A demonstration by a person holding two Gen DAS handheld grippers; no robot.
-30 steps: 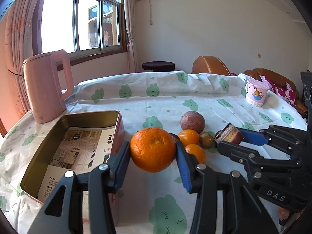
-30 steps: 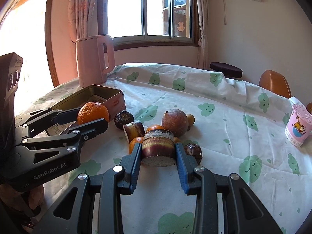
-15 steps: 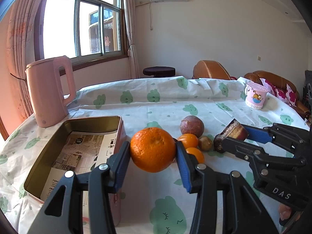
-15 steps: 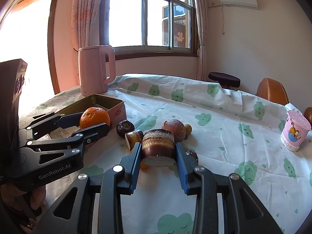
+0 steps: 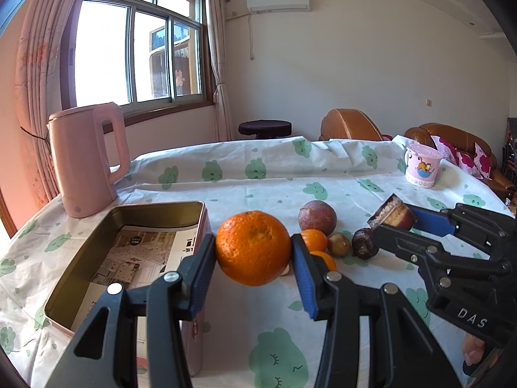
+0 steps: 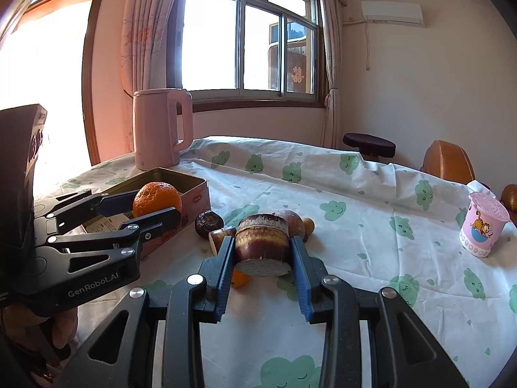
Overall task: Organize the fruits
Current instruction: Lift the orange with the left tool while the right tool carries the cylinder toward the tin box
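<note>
My left gripper (image 5: 253, 249) is shut on a large orange (image 5: 253, 247) and holds it in the air just right of the open tin box (image 5: 158, 206). From the right wrist view, the left gripper (image 6: 155, 207) and its orange (image 6: 157, 199) hang by the box's near corner (image 6: 194, 179). My right gripper (image 6: 261, 249) is shut on a brown-skinned cut chunk (image 6: 261, 242) with a pale cut face. On the cloth lie a passion fruit (image 5: 317, 216), small tangerines (image 5: 314, 239), a small brown fruit (image 5: 338, 244) and a dark fruit (image 5: 363, 243).
A pink kettle (image 5: 85, 161) stands behind the box at the left. A pink cup (image 5: 421, 168) sits far right on the cloud-print tablecloth (image 5: 258, 177). Printed paper lines the box. A stool and brown sofa stand beyond the table. A hand (image 6: 64, 323) grips the left gripper.
Both views have tipped slightly upward, so the table and fruit sit lower in the frames. The right gripper's chunk has risen a little above the fruit pile. Both grips are unchanged.
</note>
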